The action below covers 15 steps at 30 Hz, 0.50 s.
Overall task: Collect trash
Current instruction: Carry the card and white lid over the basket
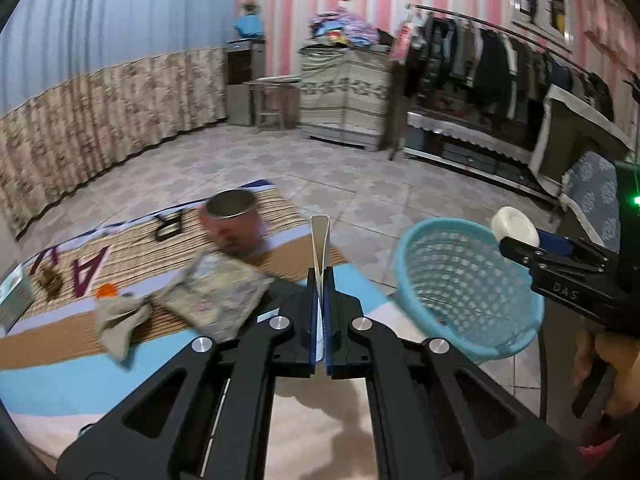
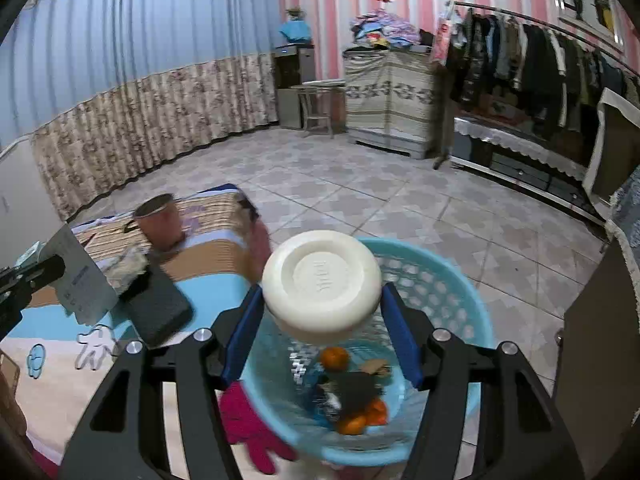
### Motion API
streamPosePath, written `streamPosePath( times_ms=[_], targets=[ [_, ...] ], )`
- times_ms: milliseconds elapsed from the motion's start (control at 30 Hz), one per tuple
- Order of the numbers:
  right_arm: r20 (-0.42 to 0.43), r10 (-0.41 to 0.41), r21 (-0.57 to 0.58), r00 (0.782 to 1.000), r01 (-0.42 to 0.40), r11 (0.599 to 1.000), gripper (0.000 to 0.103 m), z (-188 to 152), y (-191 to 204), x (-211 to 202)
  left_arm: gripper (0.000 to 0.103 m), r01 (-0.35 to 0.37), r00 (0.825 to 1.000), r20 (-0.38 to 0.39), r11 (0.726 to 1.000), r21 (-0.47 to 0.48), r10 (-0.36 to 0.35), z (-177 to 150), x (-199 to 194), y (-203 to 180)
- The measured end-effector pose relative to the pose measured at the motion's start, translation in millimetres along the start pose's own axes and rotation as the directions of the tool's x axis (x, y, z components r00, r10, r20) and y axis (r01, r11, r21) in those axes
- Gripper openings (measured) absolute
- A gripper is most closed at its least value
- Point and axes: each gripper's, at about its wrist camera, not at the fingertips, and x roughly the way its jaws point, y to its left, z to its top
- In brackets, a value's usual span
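Pink-striped walls and tiled floor frame my left wrist view — my left gripper is clenched on a thin white card beside the blue basket. On the right wrist view, my right gripper grasps a white bowl above that basket — orange scraps inside.

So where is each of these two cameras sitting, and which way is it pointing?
Left wrist: sits on the left tool, looking forward over a patterned mat; its fingers pinch a thin white card. The right tool and a hand show at the right.
Right wrist: sits on the right tool, looking down into the blue basket; its fingers hold a white soap bar.
Shared: basket, pink cup, card, soap, and the room behind.
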Motion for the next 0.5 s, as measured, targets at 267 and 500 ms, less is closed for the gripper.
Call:
streamPosePath(
  times_ms=[267, 500],
  targets=[
    [-0.016, -0.060, 0.051, 0.998, 0.060, 0.997, 0.060, -6, -48, 8, 0.001, 0.085, 0.996, 0.014, 0.993, 0.080, -0.087, 16, 21, -62],
    [-0.028, -0.079, 0.077, 0.996, 0.081, 0.994, 0.060, -8, -71, 19, 0.001, 0.158, 0.987, -0.010, 0.983, 0.098, -0.157, 21, 50, -101]
  ],
)
